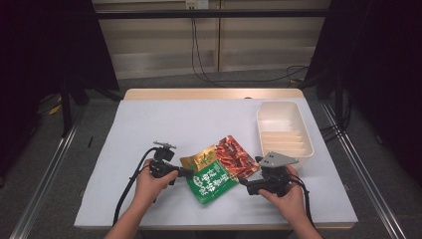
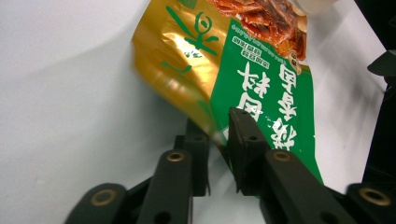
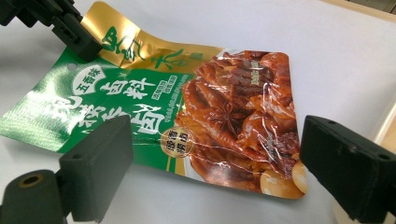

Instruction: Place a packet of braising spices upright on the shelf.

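Pouch (image 1: 219,169) edge pinched by left gripper (image 2: 218,135); right gripper (image 3: 210,172) agape beside.

a pale plastic tub (image 1: 284,130) sits on the white table (image 1: 149,129), at its far right side.

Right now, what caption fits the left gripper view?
Left gripper pinching the gold edge of a green snack packet on the white table.

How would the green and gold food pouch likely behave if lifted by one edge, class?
The pouch would probably flop: its gold edge already curls where the left tool pinches it. Its glossy film looks slippery, so it may slide on the white table. It lies thin and flat, so it is likely light.
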`<act>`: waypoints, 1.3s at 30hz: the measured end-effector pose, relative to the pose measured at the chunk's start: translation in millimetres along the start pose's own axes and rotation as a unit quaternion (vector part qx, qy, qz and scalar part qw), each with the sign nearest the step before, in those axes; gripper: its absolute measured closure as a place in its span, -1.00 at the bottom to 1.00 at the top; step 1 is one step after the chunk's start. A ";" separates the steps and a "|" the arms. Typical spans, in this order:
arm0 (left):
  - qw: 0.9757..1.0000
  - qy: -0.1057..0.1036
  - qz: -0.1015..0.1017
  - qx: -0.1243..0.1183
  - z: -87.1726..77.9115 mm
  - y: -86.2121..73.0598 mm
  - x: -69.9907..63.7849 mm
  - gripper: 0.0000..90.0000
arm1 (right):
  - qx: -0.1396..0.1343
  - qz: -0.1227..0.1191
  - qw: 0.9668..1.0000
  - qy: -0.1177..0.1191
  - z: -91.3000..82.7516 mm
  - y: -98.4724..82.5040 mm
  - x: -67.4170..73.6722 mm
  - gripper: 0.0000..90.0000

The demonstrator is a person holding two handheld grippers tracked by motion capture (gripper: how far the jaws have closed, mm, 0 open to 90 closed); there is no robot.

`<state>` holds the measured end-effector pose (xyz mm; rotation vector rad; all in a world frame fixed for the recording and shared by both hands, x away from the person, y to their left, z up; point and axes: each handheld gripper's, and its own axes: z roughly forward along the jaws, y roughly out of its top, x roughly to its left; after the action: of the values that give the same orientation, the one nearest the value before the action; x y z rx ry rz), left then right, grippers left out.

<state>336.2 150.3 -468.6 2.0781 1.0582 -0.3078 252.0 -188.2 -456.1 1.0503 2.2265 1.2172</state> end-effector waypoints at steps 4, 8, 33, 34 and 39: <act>1.000 0.005 0.011 0.000 -5.5 6.3 -0.1 0.95 | 0.000 0.005 1.000 0.002 -0.3 0.7 -1.6 -0.78; 1.000 0.013 0.028 0.005 -12.4 17.4 -8.5 1.00 | -0.004 0.008 1.000 0.018 -1.0 1.9 -2.7 -0.77; 0.989 0.026 0.129 0.062 -58.7 95.0 -60.3 1.00 | 0.015 -0.044 0.996 0.073 -1.1 38.0 8.2 -0.84; 0.990 0.022 0.129 0.059 -60.3 98.8 -62.2 1.00 | 0.013 -0.044 0.996 0.076 -0.8 39.8 8.3 -0.84; 0.986 0.022 0.148 0.069 -70.5 114.3 -71.8 1.00 | 0.013 -0.043 0.996 0.083 -0.4 49.8 9.3 -0.83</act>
<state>370.8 118.5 -323.7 2.3394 0.7551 -0.1923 267.0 -164.3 -414.0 0.8819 2.3923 1.2830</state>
